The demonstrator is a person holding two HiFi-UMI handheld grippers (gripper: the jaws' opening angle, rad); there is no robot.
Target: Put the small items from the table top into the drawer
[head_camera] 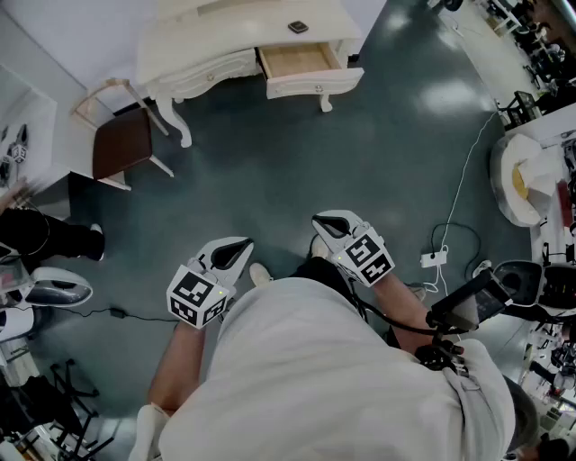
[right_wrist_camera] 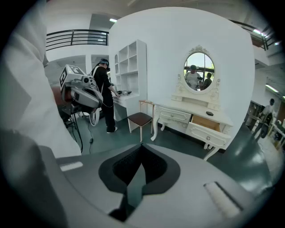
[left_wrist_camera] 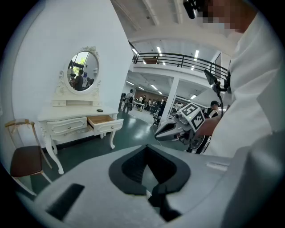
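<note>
left gripper (head_camera: 241,246) and right gripper (head_camera: 320,221) at downward tilt

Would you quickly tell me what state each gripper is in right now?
Left gripper: closed, holding nothing.
Right gripper: closed, holding nothing.

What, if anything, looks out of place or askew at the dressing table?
Nothing stands out. The drawer stands pulled open, which suits the job, and one small dark item lies on the table top. Nothing looks spilled or damaged.
</note>
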